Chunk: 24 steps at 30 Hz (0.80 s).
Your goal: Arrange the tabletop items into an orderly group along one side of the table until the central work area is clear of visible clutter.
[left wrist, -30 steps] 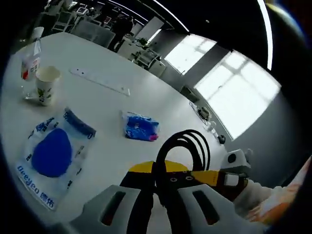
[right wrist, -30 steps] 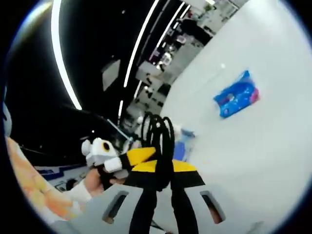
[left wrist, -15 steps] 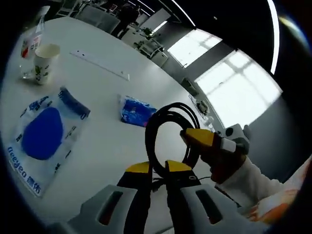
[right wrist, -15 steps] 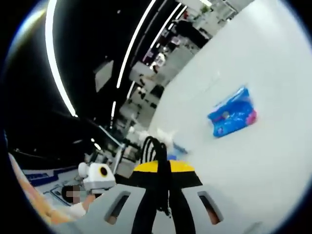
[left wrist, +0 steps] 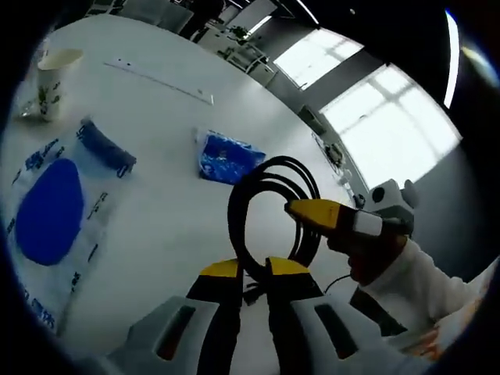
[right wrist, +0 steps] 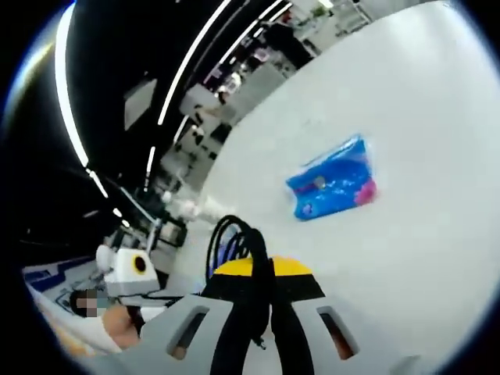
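Observation:
A black cable coil (left wrist: pixel 269 207) hangs above the white table (left wrist: pixel 164 234), held from two sides. My left gripper (left wrist: pixel 251 269) is shut on its lower edge, yellow tips pressed to the strands. My right gripper (left wrist: pixel 316 212) comes in from the right and is shut on the coil's right side. In the right gripper view the coil (right wrist: pixel 233 237) rises from my shut right gripper (right wrist: pixel 262 269). A blue wipes packet (left wrist: pixel 226 156) lies flat on the table beyond the coil, and shows again as the blue packet (right wrist: pixel 332 187).
A clear bag with a blue mask (left wrist: pixel 51 211) lies at the left. A paper cup (left wrist: pixel 48 70) stands at the far left, and a long white strip (left wrist: pixel 160 78) lies behind. A person's white sleeve (left wrist: pixel 406 281) holds the right gripper. Office desks stand beyond the table.
The two grippers were close together on the coil; the right one has moved off to the coil's right side. Both views have shifted with the hands.

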Each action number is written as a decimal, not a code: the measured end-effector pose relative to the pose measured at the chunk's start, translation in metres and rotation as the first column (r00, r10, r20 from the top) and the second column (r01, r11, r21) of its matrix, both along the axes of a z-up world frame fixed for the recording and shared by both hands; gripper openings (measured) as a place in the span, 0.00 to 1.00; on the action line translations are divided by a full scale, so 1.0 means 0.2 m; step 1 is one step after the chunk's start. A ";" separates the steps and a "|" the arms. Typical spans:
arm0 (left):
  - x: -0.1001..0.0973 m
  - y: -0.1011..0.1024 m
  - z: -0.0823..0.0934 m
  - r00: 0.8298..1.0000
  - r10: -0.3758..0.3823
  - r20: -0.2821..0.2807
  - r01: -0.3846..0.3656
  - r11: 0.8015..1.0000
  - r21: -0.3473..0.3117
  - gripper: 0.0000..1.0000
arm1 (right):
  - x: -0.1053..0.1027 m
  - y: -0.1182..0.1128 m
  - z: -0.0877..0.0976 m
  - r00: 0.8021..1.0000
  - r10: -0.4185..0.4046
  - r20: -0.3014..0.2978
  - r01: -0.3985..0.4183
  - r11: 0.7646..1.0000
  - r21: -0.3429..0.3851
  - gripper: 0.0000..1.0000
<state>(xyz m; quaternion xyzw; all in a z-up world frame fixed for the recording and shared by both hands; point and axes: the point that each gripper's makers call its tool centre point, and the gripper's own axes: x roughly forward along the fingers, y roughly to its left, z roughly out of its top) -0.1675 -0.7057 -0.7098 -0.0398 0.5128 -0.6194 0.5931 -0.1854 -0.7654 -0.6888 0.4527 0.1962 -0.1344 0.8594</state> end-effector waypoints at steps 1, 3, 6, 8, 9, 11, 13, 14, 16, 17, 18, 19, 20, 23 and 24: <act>0.00 -0.01 -0.01 1.000 -0.005 0.001 0.005 1.000 0.007 0.08 | 0.00 -0.02 -0.03 1.000 -0.008 -0.016 0.008 1.000 0.004 0.03; 0.01 -0.03 -0.03 1.000 -0.018 0.011 0.018 1.000 0.023 0.08 | 0.00 -0.04 -0.07 0.999 -0.010 -0.045 0.009 1.000 -0.005 0.03; 0.02 -0.07 -0.05 0.999 -0.030 0.028 0.029 0.999 0.040 0.08 | 0.00 -0.08 -0.11 0.997 -0.008 -0.074 0.006 1.000 -0.026 0.03; 0.03 -0.09 -0.08 0.999 -0.033 0.030 0.032 0.998 0.051 0.08 | 0.01 -0.10 -0.14 0.996 -0.011 -0.094 0.007 0.999 -0.039 0.03; 0.03 -0.09 -0.09 0.999 -0.033 0.030 0.032 0.998 0.057 0.08 | 0.01 -0.11 -0.15 0.995 -0.011 -0.103 0.007 0.999 -0.044 0.03; 0.03 -0.10 -0.12 0.999 -0.031 0.028 0.029 0.997 0.071 0.08 | 0.01 -0.12 -0.17 0.992 -0.011 -0.122 0.004 0.999 -0.053 0.03; 0.04 -0.11 -0.16 0.999 -0.023 0.023 0.021 0.996 0.089 0.08 | 0.01 -0.13 -0.20 0.989 -0.007 -0.146 -0.002 0.998 -0.062 0.03; 0.04 -0.11 -0.17 1.000 -0.019 0.021 0.017 0.995 0.096 0.08 | 0.01 -0.13 -0.22 0.987 -0.007 -0.158 -0.004 0.998 -0.070 0.04; 0.04 -0.11 -0.18 1.000 -0.018 0.020 0.016 0.994 0.104 0.08 | 0.01 -0.13 -0.24 0.985 -0.004 -0.172 -0.012 0.996 -0.089 0.04; 0.04 -0.11 -0.19 1.000 -0.019 0.021 0.017 0.994 0.108 0.08 | 0.01 -0.13 -0.25 0.984 -0.003 -0.179 -0.014 0.995 -0.094 0.04; 0.04 -0.11 -0.19 1.000 -0.021 0.021 0.018 0.994 0.111 0.08 | 0.00 -0.13 -0.26 0.983 -0.002 -0.185 -0.016 0.995 -0.099 0.04; 0.03 -0.11 -0.20 1.000 -0.022 0.019 0.020 0.993 0.118 0.08 | 0.00 -0.13 -0.26 0.982 0.000 -0.189 -0.020 0.994 -0.104 0.04; 0.04 -0.11 -0.21 1.000 -0.023 0.019 0.021 0.992 0.122 0.08 | 0.00 -0.14 -0.27 0.980 0.003 -0.197 -0.026 0.993 -0.114 0.04; 0.04 -0.10 -0.23 0.999 -0.023 0.022 0.020 0.990 0.138 0.07 | -0.01 -0.13 -0.30 0.975 0.019 -0.222 -0.048 0.991 -0.127 0.05; 0.04 -0.10 -0.24 1.000 -0.020 0.022 0.017 0.990 0.142 0.07 | -0.02 -0.13 -0.31 0.973 0.025 -0.231 -0.058 0.989 -0.134 0.05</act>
